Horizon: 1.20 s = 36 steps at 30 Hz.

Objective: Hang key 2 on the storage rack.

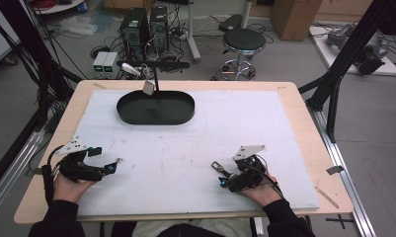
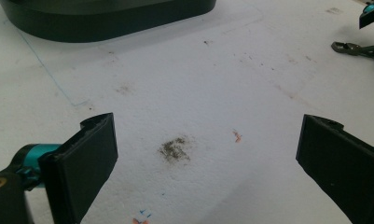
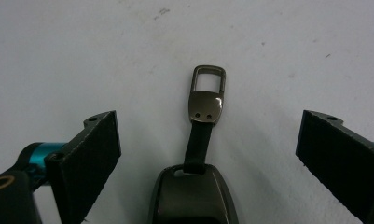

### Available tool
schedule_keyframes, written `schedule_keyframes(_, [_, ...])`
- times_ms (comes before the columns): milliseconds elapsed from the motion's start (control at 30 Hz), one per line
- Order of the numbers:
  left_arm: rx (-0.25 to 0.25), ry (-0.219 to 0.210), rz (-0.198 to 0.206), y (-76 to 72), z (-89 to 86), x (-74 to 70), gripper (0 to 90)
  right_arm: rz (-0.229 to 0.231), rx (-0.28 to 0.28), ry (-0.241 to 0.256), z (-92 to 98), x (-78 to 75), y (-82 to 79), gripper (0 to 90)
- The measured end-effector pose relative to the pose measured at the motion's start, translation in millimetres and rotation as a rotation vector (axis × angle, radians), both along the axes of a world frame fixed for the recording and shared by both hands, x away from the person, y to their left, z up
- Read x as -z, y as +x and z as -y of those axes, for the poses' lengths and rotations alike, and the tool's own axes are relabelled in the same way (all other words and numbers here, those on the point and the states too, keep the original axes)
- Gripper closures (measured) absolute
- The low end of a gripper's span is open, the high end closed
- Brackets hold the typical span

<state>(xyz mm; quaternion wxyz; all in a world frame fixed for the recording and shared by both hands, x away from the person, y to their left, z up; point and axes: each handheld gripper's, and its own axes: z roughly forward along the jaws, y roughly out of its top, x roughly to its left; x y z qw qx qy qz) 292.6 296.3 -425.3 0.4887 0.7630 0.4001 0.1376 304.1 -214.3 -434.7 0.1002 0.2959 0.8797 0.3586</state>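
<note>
Black long sleeves (image 1: 57,217); each hand-held gripper, left (image 1: 108,168) and right (image 1: 221,177), black-bodied with teal joints, flat black rectangular fingers (image 3: 84,158), grey three-cornered top plate (image 1: 74,145), trailing black cable (image 1: 48,173).

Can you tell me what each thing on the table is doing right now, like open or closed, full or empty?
Left tool: open, nothing between its jaws, over the bare mat.
Right tool: open, jaws either side of the key fob, not touching it.
Dark metal key fob with strap and clip: lying flat on the mat, not gripped.
Black oval tray: looks empty, at the far side of the mat.
White foam mat: flat, stained with small marks.
</note>
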Motion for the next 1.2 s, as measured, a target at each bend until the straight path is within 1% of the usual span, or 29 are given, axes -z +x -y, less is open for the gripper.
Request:
schedule_keyframes(67, [0.001, 0.003, 0.0, 0.0, 0.2, 0.0, 5.8, -0.003, -0.005, -0.018, -2.5, 1.3, -0.4, 7.9])
schedule_keyframes(100, [0.003, 0.005, -0.001, 0.1, 0.3, 0.1, 5.8, -0.003, -0.013, -0.02, -3.3, 1.2, -0.7, 10.8])
schedule_keyframes(133, [0.001, 0.002, -0.001, 0.0, 0.8, 0.3, 5.8, -0.002, -0.029, -0.018, -4.1, 0.7, -1.4, 16.3])
schedule_keyframes(167, [0.002, 0.004, -0.002, -0.1, 0.9, 0.3, 5.8, 0.002, -0.032, -0.019, -4.8, 0.5, -2.0, 17.1])
schedule_keyframes(200, [0.003, 0.006, -0.002, -0.1, 0.9, 0.3, 5.8, 0.013, -0.025, -0.032, -6.1, 0.1, -2.9, 19.0])
schedule_keyframes(267, [0.005, 0.007, -0.001, -0.2, 1.2, 0.3, 5.8, 0.027, -0.033, -0.054, -8.3, -0.3, -4.3, 27.9])
schedule_keyframes(333, [0.006, 0.007, 0.002, -0.5, 0.9, 0.1, 5.8, 0.035, -0.03, -0.066, -9.7, -0.9, -5.5, 30.3])
schedule_keyframes(433, [-0.002, 0.004, 0.012, -1.2, 0.3, -0.3, 5.8, 0.037, -0.029, -0.065, -10.3, -2.5, -6.2, 37.1])
schedule_keyframes(500, [-0.002, 0.003, 0.013, -1.2, -0.2, -0.5, 5.8, 0.053, -0.023, -0.07, -10.6, -3.7, -7.2, 41.4])
schedule_keyframes(567, [-0.003, 0.001, 0.014, -1.3, -0.1, -0.5, 5.8, 0.056, -0.015, -0.073, -11.0, -4.6, -7.9, 46.5])
schedule_keyframes(633, [-0.004, 0.004, 0.015, -1.2, 0.0, -0.3, 5.8, 0.051, -0.011, -0.074, -11.0, -5.2, -7.9, 49.4])
schedule_keyframes(667, [-0.004, 0.002, 0.015, -1.2, 0.2, -0.3, 5.8, 0.031, -0.006, -0.074, -11.2, -4.8, -7.4, 51.2])
schedule_keyframes(800, [-0.003, 0.004, 0.015, -1.2, 0.2, -0.1, 5.8, 0.001, 0.011, -0.098, -12.9, -2.4, -6.2, 61.1])
schedule_keyframes(867, [0.002, 0.004, 0.013, -1.2, 0.2, -0.1, 5.8, 0.002, 0.006, -0.113, -14.5, -1.1, -6.4, 67.7])
schedule_keyframes(933, [0.005, 0.003, 0.014, -1.2, 0.6, 0.3, 5.8, -0.014, 0.01, -0.114, -16.0, -1.2, -6.9, 72.3])
schedule_keyframes(1000, [0.007, 0.004, 0.012, -1.2, 0.9, 0.4, 5.8, -0.026, 0.02, -0.112, -17.0, -1.5, -6.6, 79.5])
schedule_keyframes(1133, [0.007, 0.004, 0.015, -1.3, 0.6, 0.3, 5.8, -0.05, 0.03, -0.091, -15.6, -1.2, -5.1, 82.4])
schedule_keyframes(1200, [0.008, 0.002, 0.013, -1.1, 0.6, 0.4, 5.8, -0.048, 0.029, -0.09, -15.3, -1.3, -5.3, 83.5])
